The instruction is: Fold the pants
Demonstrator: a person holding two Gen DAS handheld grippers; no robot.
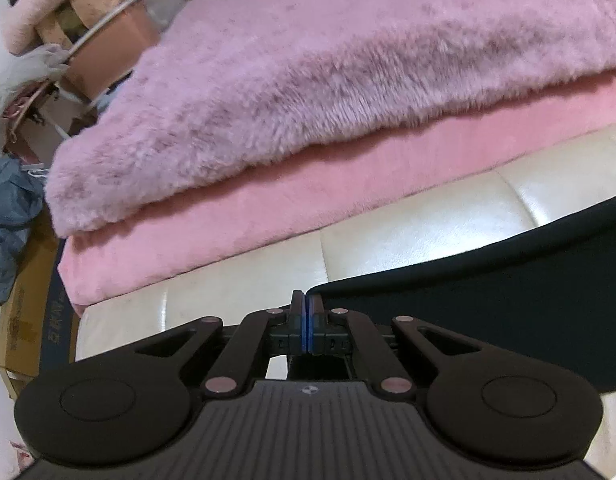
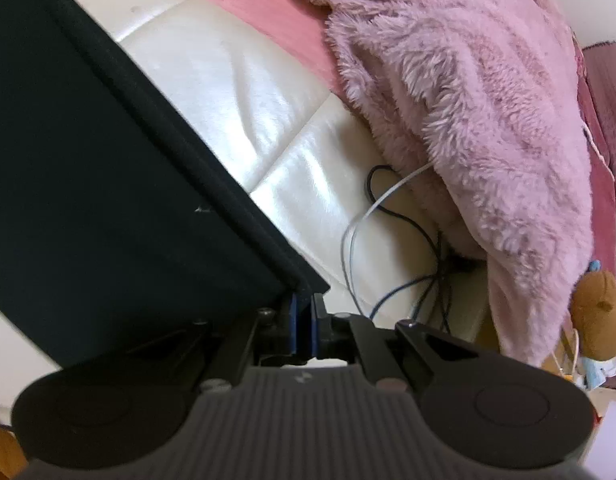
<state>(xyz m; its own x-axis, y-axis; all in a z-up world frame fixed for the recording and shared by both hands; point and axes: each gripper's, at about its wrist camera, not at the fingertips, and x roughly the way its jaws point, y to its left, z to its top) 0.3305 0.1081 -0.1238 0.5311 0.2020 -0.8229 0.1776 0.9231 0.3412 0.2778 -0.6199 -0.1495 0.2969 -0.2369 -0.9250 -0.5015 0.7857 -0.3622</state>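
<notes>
The pants (image 1: 488,300) are dark navy cloth, stretched across the right of the left wrist view over a cream quilted surface (image 1: 408,224). My left gripper (image 1: 307,300) is shut on one corner of their edge, its blue pads pressed together. In the right wrist view the same pants (image 2: 88,184) fill the left half, with a hemmed edge running diagonally down to my right gripper (image 2: 304,300). That gripper is shut on the corner of the hem. The cloth hangs lifted between the two grippers.
A fluffy lilac blanket (image 1: 308,80) lies over a pink sheet (image 1: 236,224) behind the pants. Black and white cables (image 2: 388,216) lie on the cream surface near the blanket's edge (image 2: 488,128). Cardboard boxes (image 1: 24,312) and clutter stand at left; a brown plush toy (image 2: 596,308) sits at right.
</notes>
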